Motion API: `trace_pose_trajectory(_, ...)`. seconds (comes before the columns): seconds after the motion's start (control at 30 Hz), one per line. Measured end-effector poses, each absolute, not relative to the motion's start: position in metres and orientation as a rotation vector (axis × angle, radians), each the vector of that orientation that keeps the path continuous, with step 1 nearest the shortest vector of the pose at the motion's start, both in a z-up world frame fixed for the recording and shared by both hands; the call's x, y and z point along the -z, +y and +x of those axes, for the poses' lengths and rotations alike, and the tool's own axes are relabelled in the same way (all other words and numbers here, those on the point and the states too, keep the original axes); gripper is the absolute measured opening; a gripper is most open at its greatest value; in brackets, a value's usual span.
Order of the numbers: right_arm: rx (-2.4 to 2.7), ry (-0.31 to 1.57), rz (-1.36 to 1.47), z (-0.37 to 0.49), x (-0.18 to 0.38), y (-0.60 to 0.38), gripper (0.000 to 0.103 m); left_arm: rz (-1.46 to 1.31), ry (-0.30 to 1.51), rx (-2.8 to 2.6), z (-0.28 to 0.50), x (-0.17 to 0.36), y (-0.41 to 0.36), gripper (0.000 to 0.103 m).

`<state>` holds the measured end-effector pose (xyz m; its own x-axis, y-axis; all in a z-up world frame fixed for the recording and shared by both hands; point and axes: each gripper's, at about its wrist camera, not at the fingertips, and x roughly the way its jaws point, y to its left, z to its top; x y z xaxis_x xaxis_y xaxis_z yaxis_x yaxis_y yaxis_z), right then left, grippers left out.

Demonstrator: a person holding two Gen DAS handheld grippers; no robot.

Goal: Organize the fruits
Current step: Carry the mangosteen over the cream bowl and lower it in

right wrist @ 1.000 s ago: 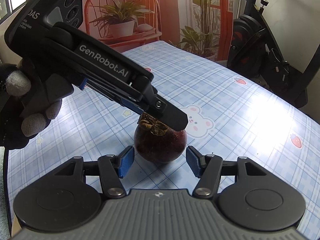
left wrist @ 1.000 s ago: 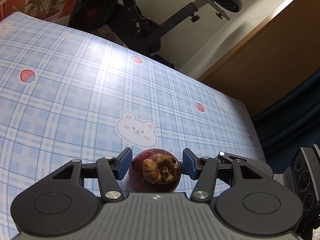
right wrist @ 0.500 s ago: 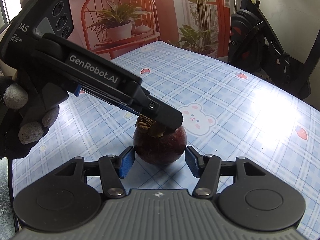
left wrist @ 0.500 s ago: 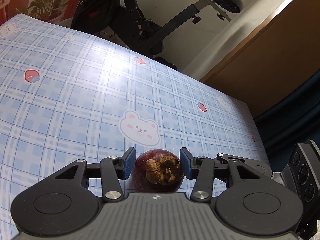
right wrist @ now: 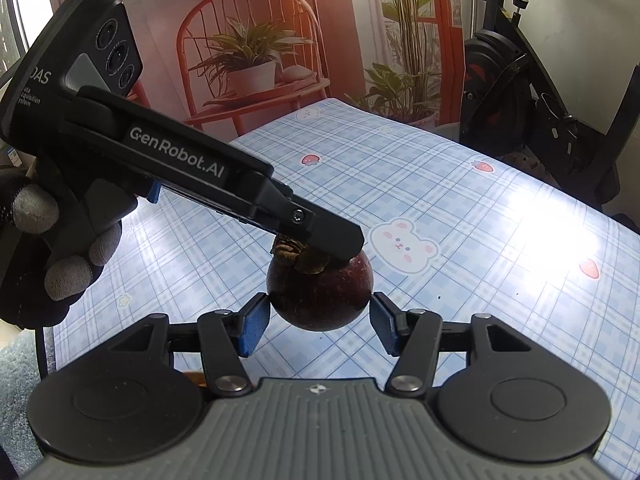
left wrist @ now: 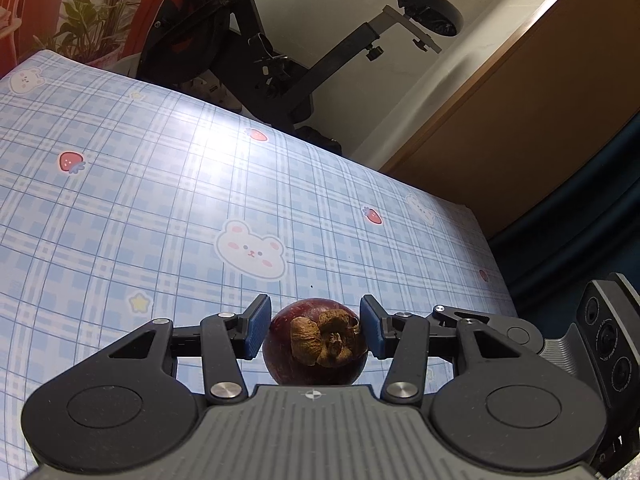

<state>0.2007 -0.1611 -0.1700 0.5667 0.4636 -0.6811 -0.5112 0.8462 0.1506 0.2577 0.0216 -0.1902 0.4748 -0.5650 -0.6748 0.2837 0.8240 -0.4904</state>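
One dark purple mangosteen [left wrist: 316, 360] with a dry brown calyx sits between the blue pads of my left gripper [left wrist: 315, 309], which is shut on it. In the right wrist view the same mangosteen [right wrist: 320, 296] hangs just above the checked tablecloth [right wrist: 480, 220]. The left gripper's upper finger [right wrist: 320, 232] lies across the fruit's top, and a gloved hand [right wrist: 60, 240] holds that gripper. My right gripper [right wrist: 320, 304] is closed on the fruit's lower sides, its pads against the skin. The right gripper's body [left wrist: 608, 340] shows at the right edge of the left wrist view.
The blue plaid tablecloth [left wrist: 160, 200] with bear and strawberry prints spreads ahead. An exercise bike [left wrist: 240, 52] stands beyond the far edge. A wooden cabinet [left wrist: 520, 120] is at the right. A backdrop with a red chair and plants [right wrist: 248, 60] stands behind the table.
The right gripper's jaws narrowed from either side of the mangosteen onto it. Both grippers then rose a little with the fruit, and the cloth pattern shifted behind it.
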Motion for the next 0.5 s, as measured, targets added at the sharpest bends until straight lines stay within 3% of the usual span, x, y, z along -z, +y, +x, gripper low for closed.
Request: trace_pose_trajectory(0.5,-0.577,0.783,-0.059,0.136,0.154,-0.158,0.058,-0.281,0.939,0.546,0.191,0.172,0.015,0.052)
